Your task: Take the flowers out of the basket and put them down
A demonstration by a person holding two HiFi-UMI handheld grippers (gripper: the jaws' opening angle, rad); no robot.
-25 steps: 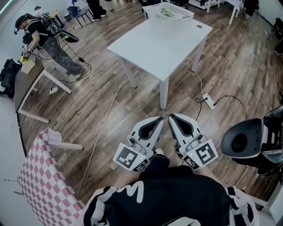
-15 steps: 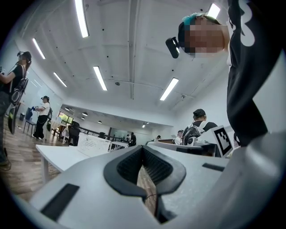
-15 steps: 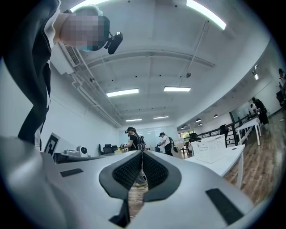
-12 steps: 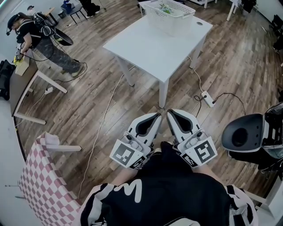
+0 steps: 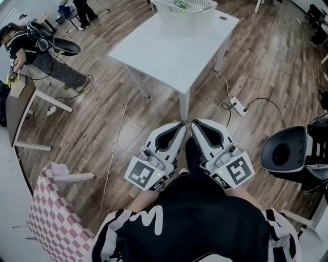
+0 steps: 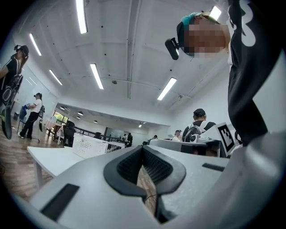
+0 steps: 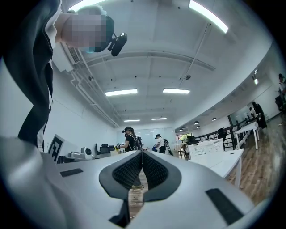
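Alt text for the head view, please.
Seen from above, a person holds the left gripper and right gripper side by side, shut and empty, aimed at a white table across the wood floor. A basket holding greenery stands at its far end.

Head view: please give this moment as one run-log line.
left hand-held gripper: shut, empty | right hand-held gripper: shut, empty | basket: on white table, flowers inside
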